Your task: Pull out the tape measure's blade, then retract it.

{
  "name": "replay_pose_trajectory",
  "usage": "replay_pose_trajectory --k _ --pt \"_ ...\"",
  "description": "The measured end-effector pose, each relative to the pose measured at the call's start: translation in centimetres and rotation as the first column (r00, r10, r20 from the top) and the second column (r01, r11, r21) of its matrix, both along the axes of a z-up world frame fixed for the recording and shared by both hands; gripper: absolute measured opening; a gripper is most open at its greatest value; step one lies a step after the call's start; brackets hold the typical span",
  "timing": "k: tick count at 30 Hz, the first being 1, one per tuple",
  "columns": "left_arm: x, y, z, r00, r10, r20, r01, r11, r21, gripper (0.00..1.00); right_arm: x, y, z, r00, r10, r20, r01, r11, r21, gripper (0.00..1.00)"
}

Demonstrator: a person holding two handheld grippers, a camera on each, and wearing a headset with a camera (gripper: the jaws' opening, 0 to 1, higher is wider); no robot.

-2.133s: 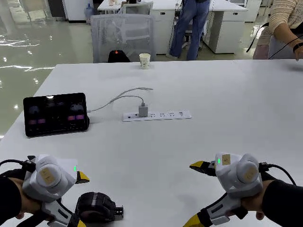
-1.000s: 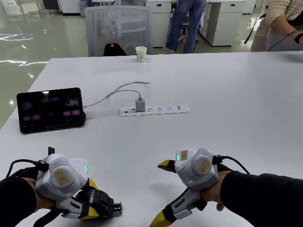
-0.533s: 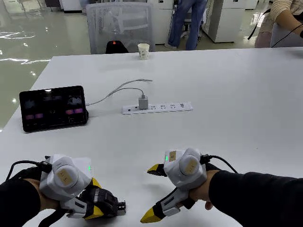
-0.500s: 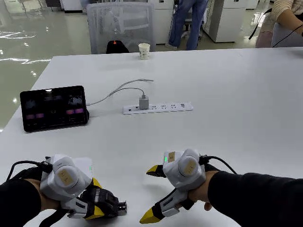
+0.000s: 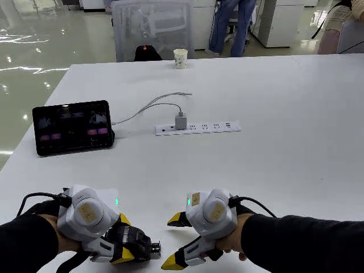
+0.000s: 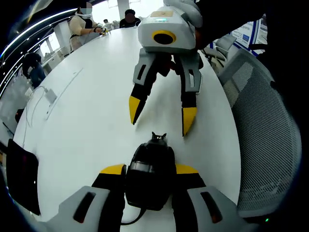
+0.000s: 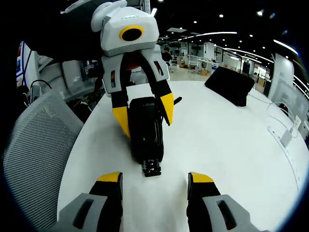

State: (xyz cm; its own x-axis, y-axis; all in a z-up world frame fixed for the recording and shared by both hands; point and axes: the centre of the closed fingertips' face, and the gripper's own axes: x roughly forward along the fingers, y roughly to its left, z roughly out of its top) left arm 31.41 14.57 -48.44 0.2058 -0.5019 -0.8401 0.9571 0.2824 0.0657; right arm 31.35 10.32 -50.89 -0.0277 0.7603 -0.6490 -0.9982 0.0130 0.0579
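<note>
The white tabletop [image 5: 284, 114] is carrying everything, with a dark tablet [image 5: 72, 126] standing near its left edge and a white power strip [image 5: 198, 127] lying toward the middle. At the edge nearest the person, the left arm [image 5: 25, 247] and the right arm [image 5: 301, 244], both in dark sleeves, are reaching inward toward each other. The left tongs [image 5: 124, 240] are pointing right, their jaws pinching the two flat sides of the black tape measure [image 5: 136, 245], which is sitting upright on the tabletop at that near edge, left of centre. The right tongs [image 5: 170, 242] are pointing left, facing the other pair, jaws spread wide and gripping nothing. The blade is staying wound inside the case. Its small end hook [image 7: 150, 169] is poking toward the right tongs, just short of the gap between their yellow tips, not touching them.
</note>
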Motion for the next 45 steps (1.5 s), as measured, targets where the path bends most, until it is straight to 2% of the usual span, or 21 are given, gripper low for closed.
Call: replay_pose_trajectory --k 5,7,9,15,20,21,22,23,25,45 --pt "0.0 0.0 0.0 1.0 -0.001 0.0 0.001 1.0 0.0 0.31 0.1 0.7 -0.4 1.0 0.007 -0.001 -0.007 1.0 -0.014 0.42" --pt "0.0 0.0 0.0 1.0 0.0 0.001 0.0 1.0 -0.004 0.31 0.1 0.8 -0.7 0.999 0.031 0.022 -0.03 0.999 -0.034 0.35" --pt "0.0 0.0 0.0 1.0 0.0 0.001 0.0 1.0 -0.007 0.31 0.1 1.1 -0.8 0.999 0.03 0.025 -0.029 0.999 -0.04 0.31" --pt "0.0 0.1 0.0 1.0 0.0 0.001 0.0 1.0 -0.007 0.31 -0.3 2.0 -0.8 0.997 0.066 0.051 -0.064 0.997 -0.05 0.26" --pt "0.0 0.1 0.0 1.0 0.0 0.003 0.0 1.0 -0.005 0.31 -0.5 2.2 -1.2 0.992 0.1 0.076 -0.095 0.993 -0.069 0.18" --pt "0.0 0.1 0.0 1.0 0.0 0.004 0.0 1.0 -0.005 0.31 -0.5 2.1 -1.3 0.992 0.1 0.078 -0.094 0.993 -0.077 0.16" --pt "0.0 0.1 0.0 1.0 0.0 0.004 0.0 1.0 -0.004 0.31 -0.8 2.0 -1.3 0.995 0.089 0.049 -0.084 0.993 -0.081 0.14" --pt "-0.1 0.1 0.0 1.0 0.0 0.005 0.0 1.0 -0.005 0.31 -0.6 2.1 -1.2 0.993 0.097 0.067 -0.092 0.993 -0.08 0.13" --pt "-0.1 0.1 0.0 1.0 0.001 0.006 -0.001 1.0 -0.005 0.31 -0.6 2.0 -1.2 0.991 0.114 0.067 -0.108 0.991 -0.082 0.12" --pt "-0.3 0.2 0.1 1.0 -0.013 0.005 0.013 1.0 0.018 0.31 -0.5 0.8 -1.2 0.994 0.108 0.019 -0.106 0.989 -0.099 0.11"
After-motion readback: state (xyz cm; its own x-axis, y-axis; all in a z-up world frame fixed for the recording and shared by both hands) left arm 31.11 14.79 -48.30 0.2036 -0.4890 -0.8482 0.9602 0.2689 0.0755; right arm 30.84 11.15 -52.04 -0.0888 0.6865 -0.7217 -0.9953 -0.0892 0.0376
